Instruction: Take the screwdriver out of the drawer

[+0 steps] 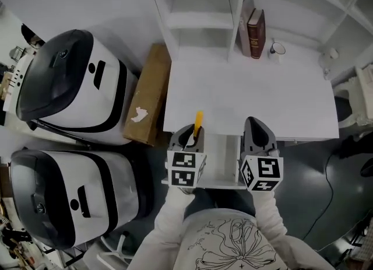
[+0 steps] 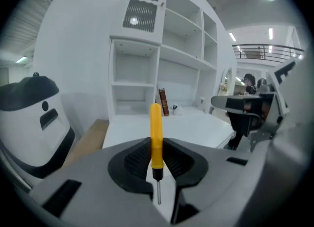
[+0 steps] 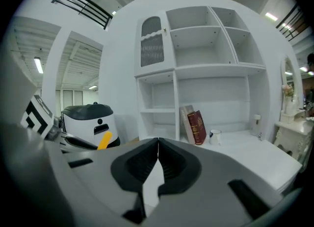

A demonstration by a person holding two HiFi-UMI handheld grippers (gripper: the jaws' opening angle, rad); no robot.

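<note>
A screwdriver (image 2: pixel 156 138) with a yellow handle stands upright between the jaws of my left gripper (image 2: pixel 156 158), which is shut on it; its thin metal shaft points back toward the camera. In the head view the yellow screwdriver (image 1: pixel 198 121) pokes out ahead of the left gripper (image 1: pixel 189 139), over the front edge of the white desk (image 1: pixel 250 97). My right gripper (image 1: pixel 259 135) is beside it, shut with nothing between its jaws (image 3: pixel 157 160). The open drawer (image 1: pixel 222 158) lies below and between the two grippers.
The white desk carries a shelf unit (image 1: pixel 204 12), a dark red book (image 1: pixel 256 32) and a small white cup (image 1: pixel 277 48). Two large white and black machines (image 1: pixel 64 88) stand to the left, with a brown cardboard box (image 1: pixel 148 94) against the desk's side.
</note>
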